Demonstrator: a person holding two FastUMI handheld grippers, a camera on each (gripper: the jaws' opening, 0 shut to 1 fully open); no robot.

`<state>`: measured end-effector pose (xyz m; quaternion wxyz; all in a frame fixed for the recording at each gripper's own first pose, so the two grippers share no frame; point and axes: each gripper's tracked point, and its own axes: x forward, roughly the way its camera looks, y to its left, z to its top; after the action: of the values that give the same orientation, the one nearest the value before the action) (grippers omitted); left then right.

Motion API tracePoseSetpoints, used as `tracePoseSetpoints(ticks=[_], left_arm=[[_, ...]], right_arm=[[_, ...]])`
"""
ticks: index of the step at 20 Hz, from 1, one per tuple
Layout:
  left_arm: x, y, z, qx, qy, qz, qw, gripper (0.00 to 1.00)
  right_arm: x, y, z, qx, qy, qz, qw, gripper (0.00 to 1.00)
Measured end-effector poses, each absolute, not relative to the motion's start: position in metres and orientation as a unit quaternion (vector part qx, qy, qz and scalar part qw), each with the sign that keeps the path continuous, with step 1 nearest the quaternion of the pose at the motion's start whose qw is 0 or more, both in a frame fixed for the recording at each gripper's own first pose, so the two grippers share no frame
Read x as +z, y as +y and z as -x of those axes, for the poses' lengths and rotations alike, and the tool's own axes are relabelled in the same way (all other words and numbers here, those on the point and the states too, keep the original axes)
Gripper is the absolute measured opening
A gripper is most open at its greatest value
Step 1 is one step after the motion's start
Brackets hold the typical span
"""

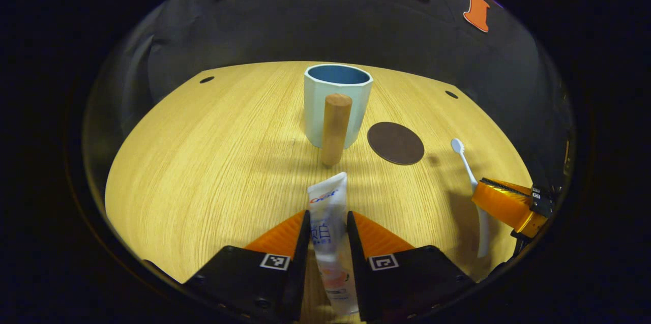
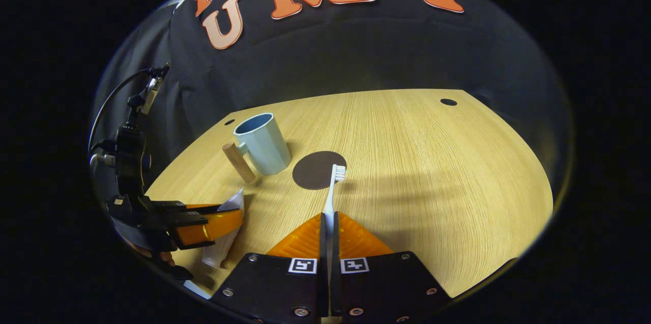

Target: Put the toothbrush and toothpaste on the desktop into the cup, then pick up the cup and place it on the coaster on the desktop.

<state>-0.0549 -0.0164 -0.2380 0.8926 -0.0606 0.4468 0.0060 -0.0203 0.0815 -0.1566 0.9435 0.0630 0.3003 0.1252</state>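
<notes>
Toothpaste tube sits squeezed in the left gripper; the right gripper pinches the toothbrush, cup at 12 o'clock.

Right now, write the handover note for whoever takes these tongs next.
Left tongs: shut on the toothpaste, just above the desk.
Right tongs: shut on the toothbrush, bristle end forward over the coaster's edge.
Cup: upright on the desk, empty as far as I can see, wooden handle toward the left tongs.
Coaster: bare, just beside the cup.
Done: both items gripped.
Left: drop both into the cup, then set the cup on the coaster.
</notes>
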Motion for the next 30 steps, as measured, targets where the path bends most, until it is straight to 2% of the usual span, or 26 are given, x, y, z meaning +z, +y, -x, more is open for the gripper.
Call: tracePoseSetpoints(ticks=[1,2,4,5,14,23,30], left_arm=[[-0.239,-0.020,0.054,0.001,0.445,0.067,0.893,0.33],[-0.239,-0.022,0.056,0.003,0.449,0.072,0.891,0.35],[-0.238,-0.029,0.055,-0.015,0.445,0.078,0.892,0.17],[-0.238,-0.035,0.054,-0.024,0.444,0.086,0.892,0.16],[-0.218,-0.047,0.053,-0.069,0.395,0.084,0.912,0.12],[-0.169,-0.037,0.041,-0.081,0.295,0.076,0.949,0.12],[-0.122,-0.029,0.021,-0.084,0.213,0.069,0.971,0.12]], right_arm=[[-0.155,0.080,0.019,0.126,0.297,-0.065,0.944,0.03],[-0.153,0.080,0.018,0.126,0.294,-0.069,0.945,0.03],[-0.149,0.078,0.015,0.128,0.286,-0.074,0.947,0.03],[-0.147,0.077,0.013,0.129,0.281,-0.074,0.948,0.03],[-0.131,0.079,0.009,0.129,0.253,-0.074,0.956,0.02],[-0.103,0.087,0.004,0.137,0.213,-0.076,0.964,0.02],[-0.071,0.095,-0.004,0.151,0.152,-0.073,0.974,0.02]])
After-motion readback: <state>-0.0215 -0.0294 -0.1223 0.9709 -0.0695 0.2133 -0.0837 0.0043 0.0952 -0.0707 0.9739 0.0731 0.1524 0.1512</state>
